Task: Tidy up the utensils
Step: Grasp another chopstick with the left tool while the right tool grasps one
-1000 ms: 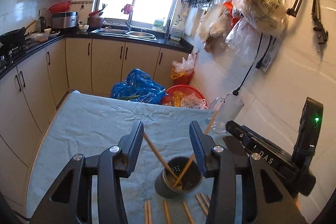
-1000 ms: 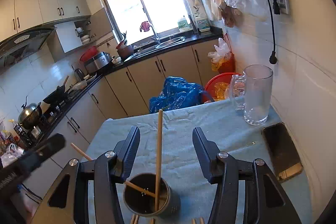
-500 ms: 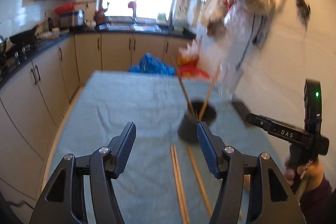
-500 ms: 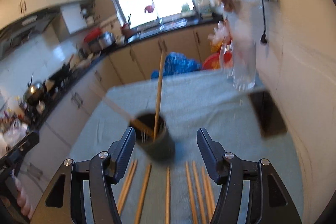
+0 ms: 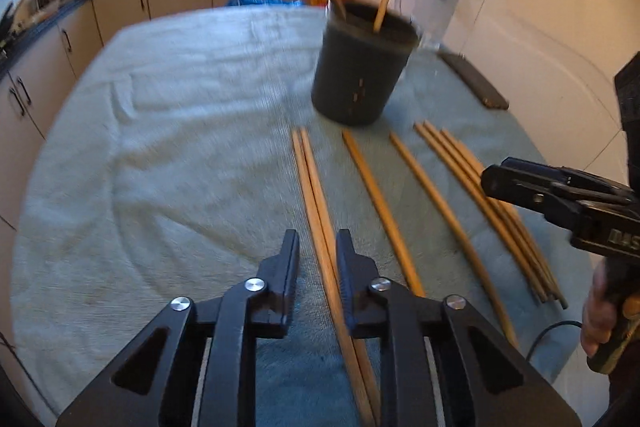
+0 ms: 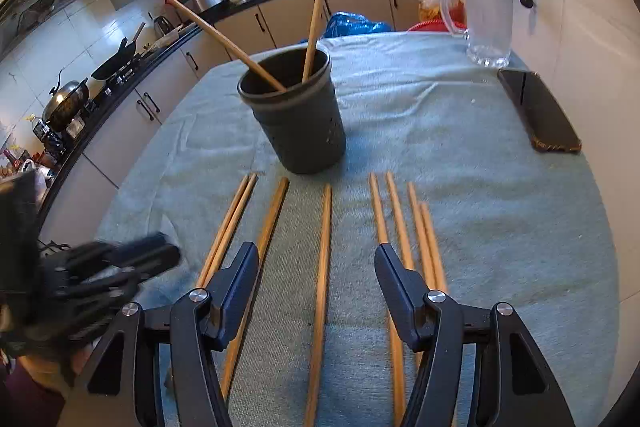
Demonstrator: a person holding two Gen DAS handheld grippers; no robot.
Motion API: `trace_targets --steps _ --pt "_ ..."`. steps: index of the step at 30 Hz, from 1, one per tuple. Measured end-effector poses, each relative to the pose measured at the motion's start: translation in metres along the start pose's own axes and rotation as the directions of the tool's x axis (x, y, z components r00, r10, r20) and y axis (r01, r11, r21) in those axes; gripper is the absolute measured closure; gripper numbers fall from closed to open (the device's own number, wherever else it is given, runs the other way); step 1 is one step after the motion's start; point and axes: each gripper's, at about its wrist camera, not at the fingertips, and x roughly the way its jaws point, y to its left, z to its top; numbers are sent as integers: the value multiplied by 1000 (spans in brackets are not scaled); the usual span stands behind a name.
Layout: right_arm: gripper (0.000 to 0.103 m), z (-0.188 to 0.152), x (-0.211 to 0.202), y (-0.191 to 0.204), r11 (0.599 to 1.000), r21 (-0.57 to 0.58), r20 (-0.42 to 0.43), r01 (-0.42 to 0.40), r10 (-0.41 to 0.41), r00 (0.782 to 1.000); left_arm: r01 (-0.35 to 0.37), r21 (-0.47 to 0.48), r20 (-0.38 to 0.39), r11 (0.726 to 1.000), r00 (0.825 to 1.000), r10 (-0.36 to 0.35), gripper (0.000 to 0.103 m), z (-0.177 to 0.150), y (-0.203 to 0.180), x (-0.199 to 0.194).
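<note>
Phone [image 6: 538,111] sharp in right view — left gripper [image 5: 318,259] straddles chopstick pair [image 5: 316,195].

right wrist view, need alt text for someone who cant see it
The open right gripper hovers over eight loose chopsticks lying in a row on a teal cloth. Behind them a dark holder contains two chopsticks, with a glass mug and phone to the right.

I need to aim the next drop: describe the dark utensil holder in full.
The utensil holder is a dark grey round cup, matte like plastic, with a banded rim and small side perforations. It stands upright on the blue-green cloth, just beyond the loose chopsticks. Two wooden chopsticks lean inside it, one left, one nearly upright. Neither gripper touches it.
</note>
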Motion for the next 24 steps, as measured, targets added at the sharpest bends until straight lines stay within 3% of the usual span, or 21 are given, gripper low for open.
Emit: trace_targets --steps 6,24 --pt "38 -6 19 -1 1000 2 -37 -9 9 999 42 -16 -26 999 999 -42 90 3 4 22" --pt "38 -6 48 9 1000 -28 -111 11 -14 994 83 -66 -4 994 997 -83 90 2 20 17"
